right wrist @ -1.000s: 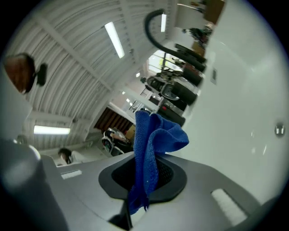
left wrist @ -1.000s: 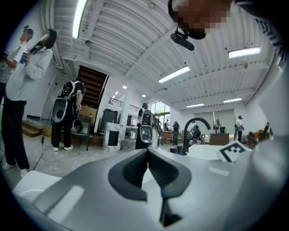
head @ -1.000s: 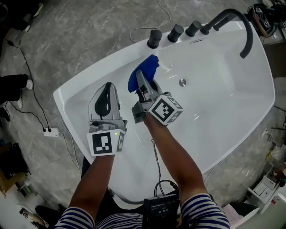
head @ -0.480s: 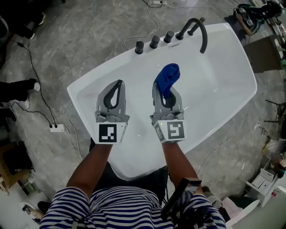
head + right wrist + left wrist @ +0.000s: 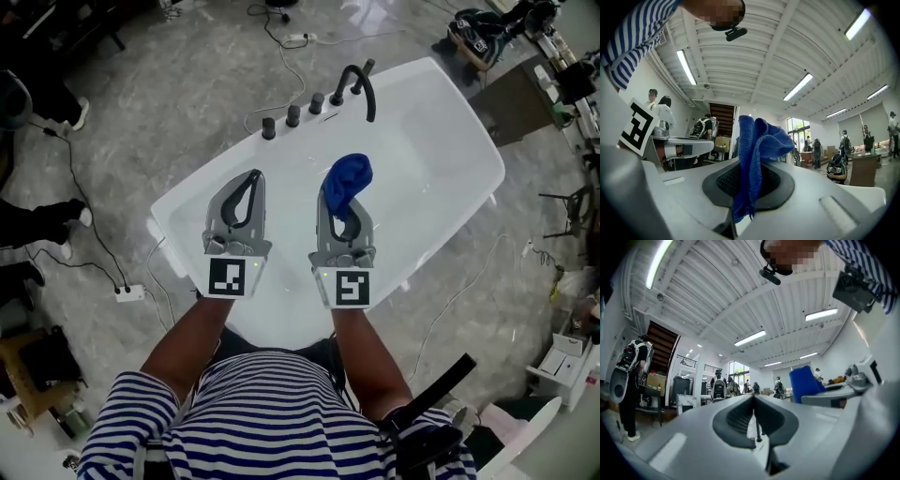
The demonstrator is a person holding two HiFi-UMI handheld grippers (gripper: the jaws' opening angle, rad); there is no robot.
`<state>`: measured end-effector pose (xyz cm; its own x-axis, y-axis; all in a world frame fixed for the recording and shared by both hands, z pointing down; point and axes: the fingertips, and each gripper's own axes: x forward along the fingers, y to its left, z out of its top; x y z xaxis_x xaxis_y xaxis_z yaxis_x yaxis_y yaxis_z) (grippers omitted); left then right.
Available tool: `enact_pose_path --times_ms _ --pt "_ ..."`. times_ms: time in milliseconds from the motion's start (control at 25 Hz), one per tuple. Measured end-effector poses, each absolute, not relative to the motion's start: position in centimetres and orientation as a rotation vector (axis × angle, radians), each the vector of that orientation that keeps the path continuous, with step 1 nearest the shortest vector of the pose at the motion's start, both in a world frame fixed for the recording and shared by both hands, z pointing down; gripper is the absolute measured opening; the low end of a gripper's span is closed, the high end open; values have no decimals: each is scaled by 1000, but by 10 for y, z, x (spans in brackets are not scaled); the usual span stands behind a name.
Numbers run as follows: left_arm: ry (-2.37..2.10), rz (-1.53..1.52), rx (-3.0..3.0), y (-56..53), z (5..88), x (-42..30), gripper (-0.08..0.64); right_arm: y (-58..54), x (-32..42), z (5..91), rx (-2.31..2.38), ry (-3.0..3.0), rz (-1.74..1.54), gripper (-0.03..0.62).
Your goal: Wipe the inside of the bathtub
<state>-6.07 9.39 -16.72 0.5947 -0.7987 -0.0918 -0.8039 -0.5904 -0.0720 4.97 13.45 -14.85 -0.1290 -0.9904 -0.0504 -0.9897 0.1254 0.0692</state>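
The white bathtub (image 5: 441,122) lies below me, with a black faucet (image 5: 360,82) and three black knobs (image 5: 292,114) on its far rim. Both grippers are held up side by side above the tub, their views tilted toward the hall ceiling. My right gripper (image 5: 343,199) is shut on a blue cloth (image 5: 347,178), which stands bunched above its jaws (image 5: 752,154). My left gripper (image 5: 250,178) is shut with nothing in it, its dark pads (image 5: 740,420) pressed together. The cloth (image 5: 804,383) also shows at the right of the left gripper view.
A white power strip (image 5: 132,292) and cables lie on the grey stone floor left of the tub. A person's dark shoes (image 5: 37,225) stand at the far left. Boxes and gear (image 5: 562,356) crowd the right edge. Several people stand in the hall behind.
Both grippers have lifted out of the tub. The right one drew the blue cloth away from the wall by the knobs and now stands level beside the left. The tub looks farther away.
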Motion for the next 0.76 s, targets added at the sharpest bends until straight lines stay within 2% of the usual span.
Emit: enact_pose_path --times_ms 480,760 --pt "1243 131 -2730 125 -208 -18 2 160 68 -198 2113 -2358 -202 46" --pt "1224 152 -2715 128 -217 -25 2 164 53 -204 2105 -2379 -219 46"
